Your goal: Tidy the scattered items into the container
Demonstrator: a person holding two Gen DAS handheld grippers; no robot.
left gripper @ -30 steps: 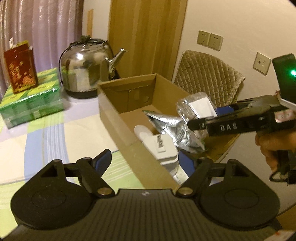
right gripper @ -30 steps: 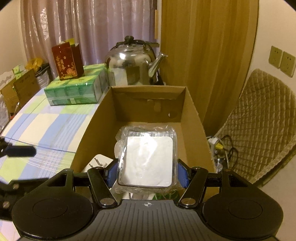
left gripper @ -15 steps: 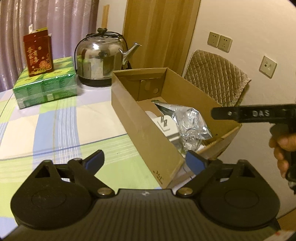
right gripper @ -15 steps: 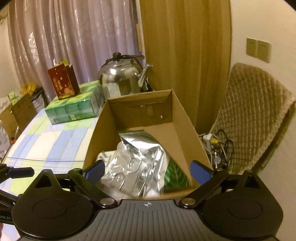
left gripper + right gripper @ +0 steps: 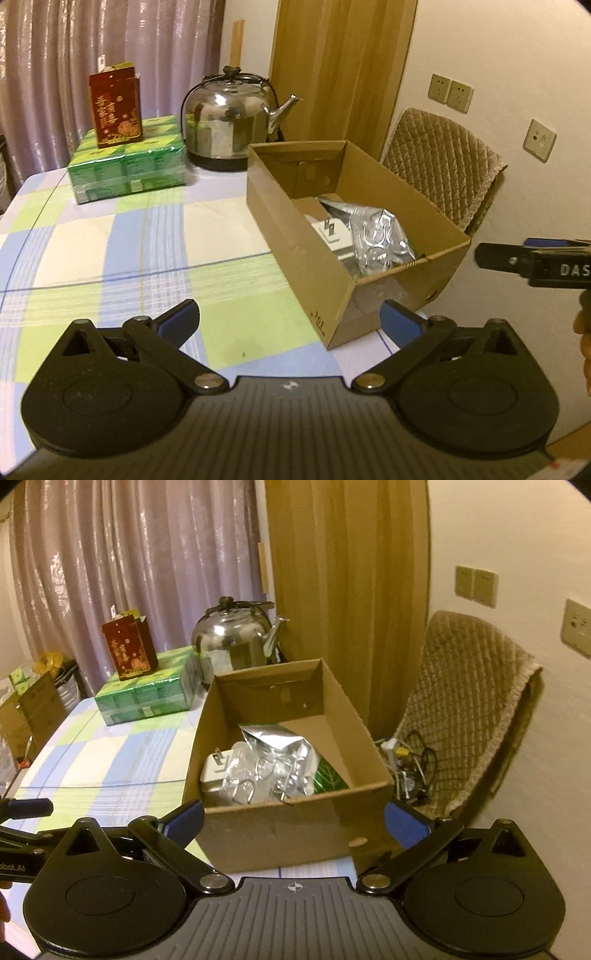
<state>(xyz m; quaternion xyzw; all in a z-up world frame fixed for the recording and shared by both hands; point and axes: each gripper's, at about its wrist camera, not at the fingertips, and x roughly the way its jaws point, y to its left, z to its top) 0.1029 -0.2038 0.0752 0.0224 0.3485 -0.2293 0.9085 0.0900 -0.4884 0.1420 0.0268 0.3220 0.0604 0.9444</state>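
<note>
On the bench (image 5: 110, 236), right side, the box (image 5: 314, 258) holds a foil bag (image 5: 280, 760), plug (image 5: 216, 771) and clear pack (image 5: 373, 240). We see both grippers, left (image 5: 290, 319) and right (image 5: 293, 818), released and empty; no loose item remains visible, so tidying looks finished.

free: tablecloth (image 5: 122, 236) left of cardboard box (image 5: 306, 258) | blocked: kettle (image 5: 231, 118), green packs (image 5: 127, 166) behind box | chair (image 5: 472, 701) right of box

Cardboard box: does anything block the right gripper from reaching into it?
Nothing visible does. The right gripper is opening, empty, just short of the cardboard box's near wall; the box top is open, with a silver bag and white charger inside.
</note>
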